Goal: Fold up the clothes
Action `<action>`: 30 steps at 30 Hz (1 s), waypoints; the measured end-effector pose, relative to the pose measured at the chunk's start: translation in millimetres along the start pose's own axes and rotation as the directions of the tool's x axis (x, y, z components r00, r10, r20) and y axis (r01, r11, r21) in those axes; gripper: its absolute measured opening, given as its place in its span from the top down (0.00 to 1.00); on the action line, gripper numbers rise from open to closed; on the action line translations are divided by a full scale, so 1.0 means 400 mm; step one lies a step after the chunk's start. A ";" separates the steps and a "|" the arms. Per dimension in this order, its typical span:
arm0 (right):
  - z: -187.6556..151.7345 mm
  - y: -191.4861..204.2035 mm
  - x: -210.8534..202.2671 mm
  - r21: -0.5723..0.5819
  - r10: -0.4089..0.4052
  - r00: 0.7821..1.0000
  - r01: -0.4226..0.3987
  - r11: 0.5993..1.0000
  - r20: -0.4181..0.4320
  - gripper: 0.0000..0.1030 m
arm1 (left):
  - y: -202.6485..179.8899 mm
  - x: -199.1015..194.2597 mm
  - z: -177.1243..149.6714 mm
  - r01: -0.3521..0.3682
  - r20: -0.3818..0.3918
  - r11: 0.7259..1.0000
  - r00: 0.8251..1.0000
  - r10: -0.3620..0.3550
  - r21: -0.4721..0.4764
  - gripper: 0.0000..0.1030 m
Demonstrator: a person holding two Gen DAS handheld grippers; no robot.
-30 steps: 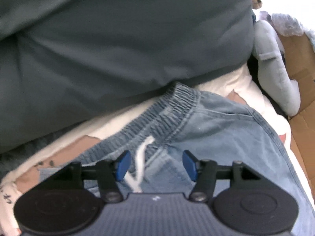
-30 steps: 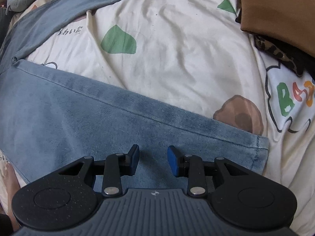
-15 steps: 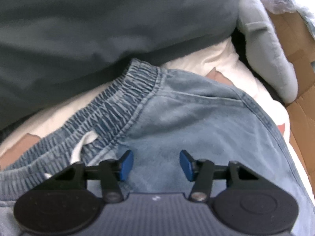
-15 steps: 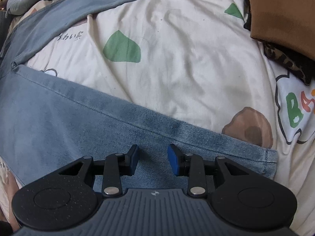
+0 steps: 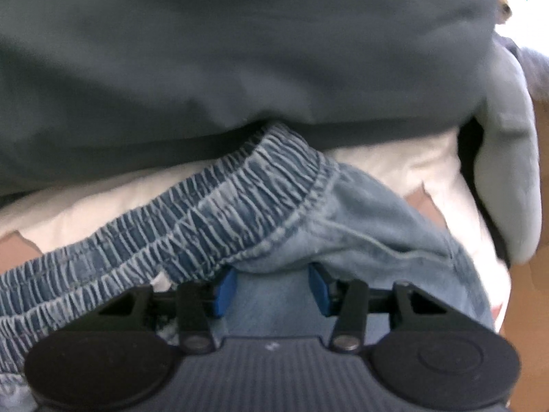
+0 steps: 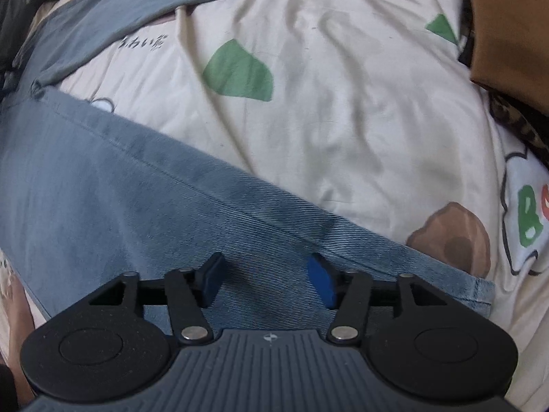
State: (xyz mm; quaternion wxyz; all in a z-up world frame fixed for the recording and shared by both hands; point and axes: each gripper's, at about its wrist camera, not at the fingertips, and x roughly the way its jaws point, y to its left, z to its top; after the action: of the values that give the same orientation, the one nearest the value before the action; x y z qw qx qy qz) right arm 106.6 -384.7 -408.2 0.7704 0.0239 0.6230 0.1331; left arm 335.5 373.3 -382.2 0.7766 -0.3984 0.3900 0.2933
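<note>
The work surface is a soft cream bedsheet printed with green leaf shapes, brown blobs and cartoon lettering (image 6: 343, 110), rumpled into shallow creases, and across it lie the light blue denim trousers with a gathered elastic waistband (image 6: 103, 192). In the right wrist view a leg of them runs slantwise from the left edge down to a stitched hem at the lower right, lying flat on the sheet; a long grey-blue garment (image 6: 144, 10) stretches across the top of the bed beyond it, and a folded brown cloth (image 6: 507, 27) sits over a leopard-patterned fabric (image 6: 518, 120) at the right edge. The right gripper (image 6: 267, 281) points steeply down at the denim, its jaws opening, the blue pads apart with bare fabric between them and nothing pinched. The left wrist view gives the other end of the trousers (the part the right camera cannot reach): the ruched waistband (image 5: 212, 206) bunches up in a ridge, close under a large dark grey-blue cloth (image 5: 240, 51) that fills the upper frame. A pale grey plush toy limb (image 5: 507, 178) and brown cardboard (image 5: 535, 274) show at the right margin. The left gripper (image 5: 271, 288) is closing, its pads still apart, with a raised fold of denim just below the waistband between them.
</note>
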 end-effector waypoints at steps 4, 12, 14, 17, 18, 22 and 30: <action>-0.002 -0.005 -0.003 0.030 0.006 1.000 -0.006 1.000 0.009 0.38 | 0.002 -0.023 0.011 0.001 -0.011 0.996 1.000 -0.002 -0.092 0.53; -0.004 -0.015 -0.004 0.052 0.017 1.000 -0.018 0.998 0.021 0.40 | -0.026 -0.083 0.004 0.015 -0.044 0.999 0.999 -0.016 -0.028 0.72; -0.004 -0.019 -0.006 0.061 0.015 1.000 -0.017 0.998 0.022 0.43 | -0.029 -0.090 0.003 0.020 -0.041 1.000 0.999 -0.021 -0.020 0.73; -0.004 -0.031 -0.008 0.075 0.012 1.000 -0.014 0.997 0.022 0.53 | -0.040 -0.082 0.013 0.054 -0.025 0.998 0.998 -0.055 -0.024 0.74; -0.004 -0.037 -0.010 0.084 0.011 1.000 -0.013 0.996 0.022 0.56 | -0.043 -0.077 0.017 0.074 -0.021 0.997 0.997 -0.075 -0.034 0.74; -0.004 -0.080 -0.012 0.154 0.014 1.000 -0.017 0.988 0.017 0.83 | -0.078 -0.043 0.033 0.067 -0.011 0.998 0.998 -0.067 0.000 0.74; -0.015 -0.112 -0.009 0.208 0.048 0.999 -0.050 0.977 0.016 0.92 | -0.053 0.046 0.036 0.021 -0.013 0.999 1.000 -0.022 -0.033 0.90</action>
State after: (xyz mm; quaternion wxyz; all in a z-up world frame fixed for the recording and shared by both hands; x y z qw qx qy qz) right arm 107.8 -429.6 -415.0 0.7635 0.1205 0.6286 0.0858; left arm 366.7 377.5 -383.8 0.7704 -0.4172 0.3862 0.2886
